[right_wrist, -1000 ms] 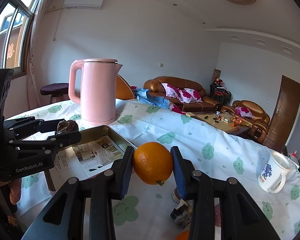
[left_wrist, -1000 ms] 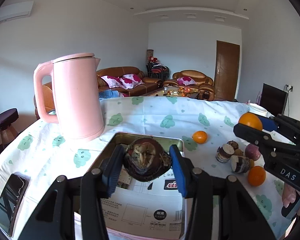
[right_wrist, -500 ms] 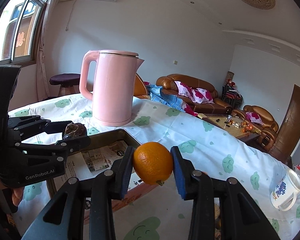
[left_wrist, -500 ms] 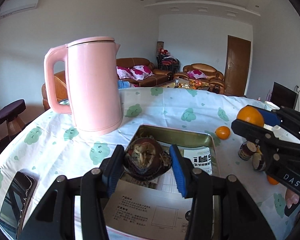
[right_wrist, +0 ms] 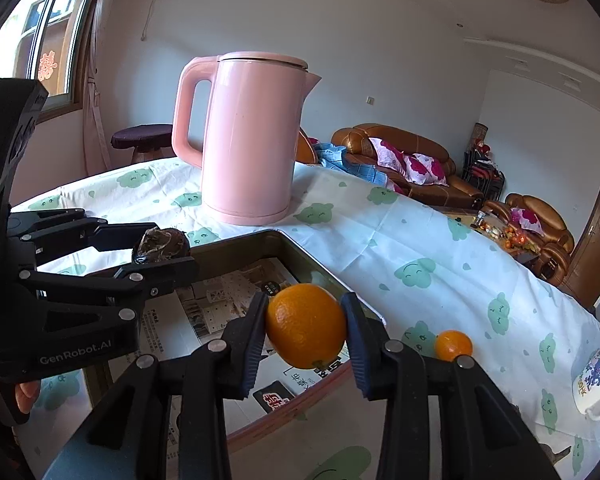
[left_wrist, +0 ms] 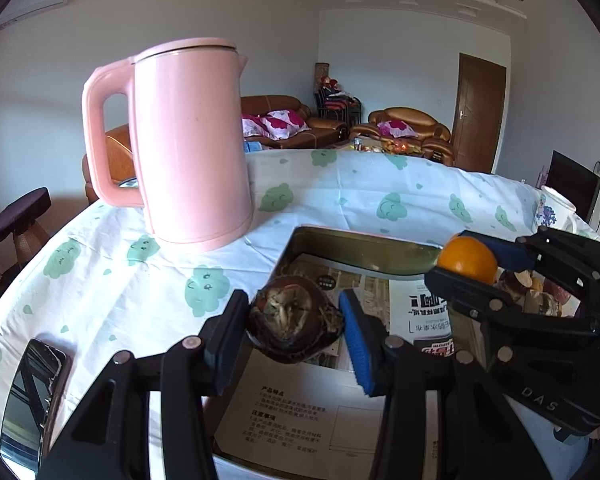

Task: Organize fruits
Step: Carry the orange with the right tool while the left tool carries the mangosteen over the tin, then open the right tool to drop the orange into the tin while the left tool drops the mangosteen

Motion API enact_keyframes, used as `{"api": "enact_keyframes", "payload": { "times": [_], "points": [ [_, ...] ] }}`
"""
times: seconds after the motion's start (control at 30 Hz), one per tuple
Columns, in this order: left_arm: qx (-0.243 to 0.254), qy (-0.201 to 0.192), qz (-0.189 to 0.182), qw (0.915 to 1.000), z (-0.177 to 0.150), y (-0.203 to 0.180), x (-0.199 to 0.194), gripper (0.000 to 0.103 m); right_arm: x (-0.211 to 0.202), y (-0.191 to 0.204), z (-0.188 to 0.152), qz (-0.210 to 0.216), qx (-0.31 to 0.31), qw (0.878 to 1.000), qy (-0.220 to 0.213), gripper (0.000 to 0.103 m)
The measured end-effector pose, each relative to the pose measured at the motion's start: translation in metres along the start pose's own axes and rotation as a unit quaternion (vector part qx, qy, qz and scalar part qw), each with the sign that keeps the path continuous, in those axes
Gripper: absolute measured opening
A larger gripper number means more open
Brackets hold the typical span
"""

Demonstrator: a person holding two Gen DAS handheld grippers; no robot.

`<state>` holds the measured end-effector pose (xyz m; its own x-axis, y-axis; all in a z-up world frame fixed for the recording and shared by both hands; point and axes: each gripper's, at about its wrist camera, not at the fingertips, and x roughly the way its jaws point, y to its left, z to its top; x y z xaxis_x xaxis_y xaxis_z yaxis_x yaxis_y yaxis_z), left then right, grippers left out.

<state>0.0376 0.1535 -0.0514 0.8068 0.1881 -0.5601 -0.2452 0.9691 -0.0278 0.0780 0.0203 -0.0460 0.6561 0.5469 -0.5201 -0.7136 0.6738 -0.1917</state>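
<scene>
My left gripper [left_wrist: 294, 324] is shut on a dark brown mangosteen [left_wrist: 294, 322] and holds it above the left part of a metal tray [left_wrist: 364, 242] lined with printed paper. My right gripper [right_wrist: 306, 330] is shut on an orange [right_wrist: 306, 326] and holds it above the tray's near right rim [right_wrist: 320, 268]. In the left wrist view the right gripper [left_wrist: 480, 264] and its orange [left_wrist: 468, 260] show at the right. In the right wrist view the left gripper [right_wrist: 160, 246] and the mangosteen [right_wrist: 160, 244] show at the left.
A tall pink kettle [left_wrist: 188, 144] stands on the cloud-print tablecloth just behind the tray. A phone [left_wrist: 32, 396] lies at the left. A small orange [right_wrist: 454, 344], a mug [right_wrist: 596, 380] and several cut mangosteens [left_wrist: 536, 296] lie right of the tray.
Both grippers have moved forward and lower over the tray, closer to the kettle, each still holding its fruit. The right gripper's orange is now over the tray's rim.
</scene>
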Motion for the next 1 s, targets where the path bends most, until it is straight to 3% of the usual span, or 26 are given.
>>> {"api": "enact_keyframes", "payload": {
  "times": [0.3, 1.0],
  "points": [
    [0.004, 0.018, 0.0, 0.9998, -0.002, 0.0, 0.011, 0.049, 0.013, 0.005, -0.004, 0.009, -0.001, 1.0, 0.018, 0.039],
    [0.02, 0.014, 0.012, 0.9996, -0.003, -0.004, 0.012, 0.049, 0.022, 0.009, -0.008, 0.011, -0.001, 0.999, 0.034, 0.04]
  ]
}}
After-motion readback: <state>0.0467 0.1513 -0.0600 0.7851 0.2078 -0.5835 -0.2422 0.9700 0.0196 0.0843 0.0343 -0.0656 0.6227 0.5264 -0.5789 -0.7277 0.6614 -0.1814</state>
